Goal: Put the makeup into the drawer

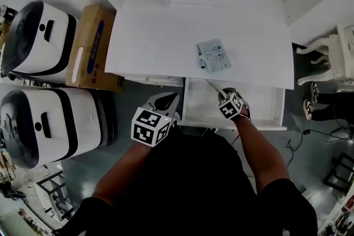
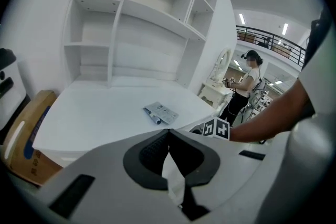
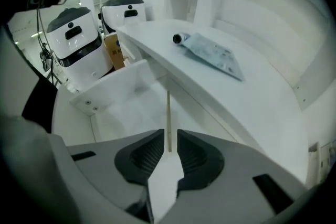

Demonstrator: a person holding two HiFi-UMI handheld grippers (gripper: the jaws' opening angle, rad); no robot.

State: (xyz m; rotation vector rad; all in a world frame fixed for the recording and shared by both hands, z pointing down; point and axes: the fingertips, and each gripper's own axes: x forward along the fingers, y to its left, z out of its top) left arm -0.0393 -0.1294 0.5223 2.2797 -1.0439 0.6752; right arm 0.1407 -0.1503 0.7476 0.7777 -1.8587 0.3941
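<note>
Makeup sachet point(image 1: 214, 56) lies on desk point(image 1: 160, 36), print unreadable.

The left tool point(image 2: 168, 134) holds its jaws together; the right tool point(image 3: 169, 140), aimed down, slightly apart.

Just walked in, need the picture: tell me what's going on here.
A person works two tongs at a white desk. The right tongs hang over the open drawer, slightly apart, a thin stick in the gap. The left tongs are shut and empty. A grey packet lies on the desk.
</note>
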